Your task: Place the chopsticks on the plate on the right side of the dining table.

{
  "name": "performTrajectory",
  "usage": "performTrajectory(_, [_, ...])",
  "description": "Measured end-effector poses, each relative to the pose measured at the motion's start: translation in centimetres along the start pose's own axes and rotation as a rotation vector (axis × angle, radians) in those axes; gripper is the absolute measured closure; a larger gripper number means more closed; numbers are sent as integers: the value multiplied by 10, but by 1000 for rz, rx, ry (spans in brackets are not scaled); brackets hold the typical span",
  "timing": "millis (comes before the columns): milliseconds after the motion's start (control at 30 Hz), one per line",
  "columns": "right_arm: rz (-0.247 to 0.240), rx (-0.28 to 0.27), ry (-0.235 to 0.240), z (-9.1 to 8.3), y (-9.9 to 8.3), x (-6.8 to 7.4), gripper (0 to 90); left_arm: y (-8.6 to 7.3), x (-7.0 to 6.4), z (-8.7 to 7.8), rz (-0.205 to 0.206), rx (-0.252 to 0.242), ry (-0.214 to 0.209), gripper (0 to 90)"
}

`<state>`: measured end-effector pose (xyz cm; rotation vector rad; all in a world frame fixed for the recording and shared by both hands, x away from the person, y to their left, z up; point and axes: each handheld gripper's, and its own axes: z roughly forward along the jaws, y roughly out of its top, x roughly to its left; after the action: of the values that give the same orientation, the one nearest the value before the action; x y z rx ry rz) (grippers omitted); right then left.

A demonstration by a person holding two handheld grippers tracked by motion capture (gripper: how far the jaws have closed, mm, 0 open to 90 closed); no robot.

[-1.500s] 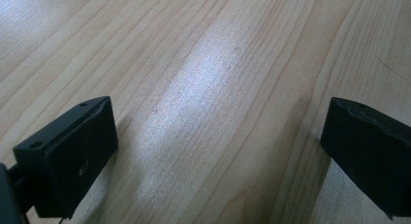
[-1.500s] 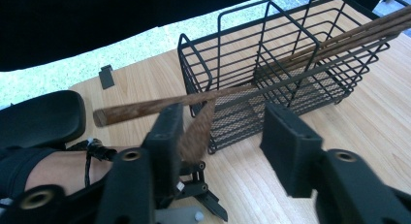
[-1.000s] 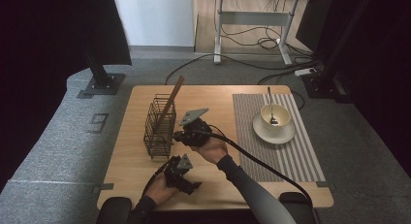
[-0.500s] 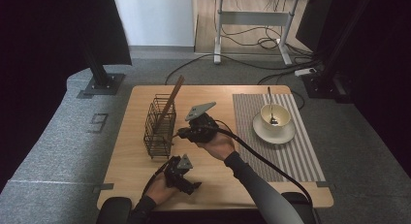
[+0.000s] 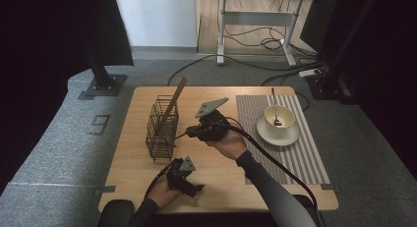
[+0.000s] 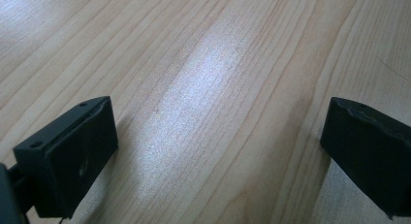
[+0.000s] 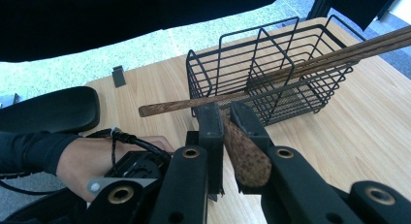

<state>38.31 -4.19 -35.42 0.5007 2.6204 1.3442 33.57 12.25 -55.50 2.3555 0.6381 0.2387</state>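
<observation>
The right gripper [image 7: 225, 124] was clamped on a wooden utensil handle [image 7: 245, 153], its jaws pressed against the speckled brown stick, which ran back between them toward the camera in the right gripper view. In the high view that gripper [image 5: 189, 133] hung over the middle of the table [image 5: 226, 175], pointing left at the black wire basket [image 5: 161, 127] just beside its tip. Wooden chopsticks [image 7: 271, 83] already lay slanted in the basket [image 7: 271, 69], one long end poking out through the wire toward the gripper and the other ends rising above the far rim; in the high view they leaned up and to the right [image 5: 174, 100]. By my reading, part of the loading was done and the held piece had yet to go in: it needed lifting over the rim and dropping into a compartment, and which compartment it was lined up with I could not tell. The protruding chopstick end crossed right in front of the jaws and looked like the likeliest thing to snag. The left gripper [image 5: 183, 174] sat low near the front edge of the table, jaws spread wide over bare wood, holding nothing. Well apart on the right, a cup [image 5: 279, 119] with a spoon [image 5: 274, 108] in it stood on a saucer [image 5: 277, 134] on a striped placemat [image 5: 305, 153], clear of the work.
</observation>
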Motion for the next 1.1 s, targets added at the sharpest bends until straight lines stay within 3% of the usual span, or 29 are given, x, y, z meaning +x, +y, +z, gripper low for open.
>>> performTrajectory(667, [6,-38,-15,-47,5,-4,832,0,0,0,-2,-3,2,0])
performTrajectory(1100, [11,-64,-68,-78,1,-8,833,0,0,0,-5,-4,2,0])
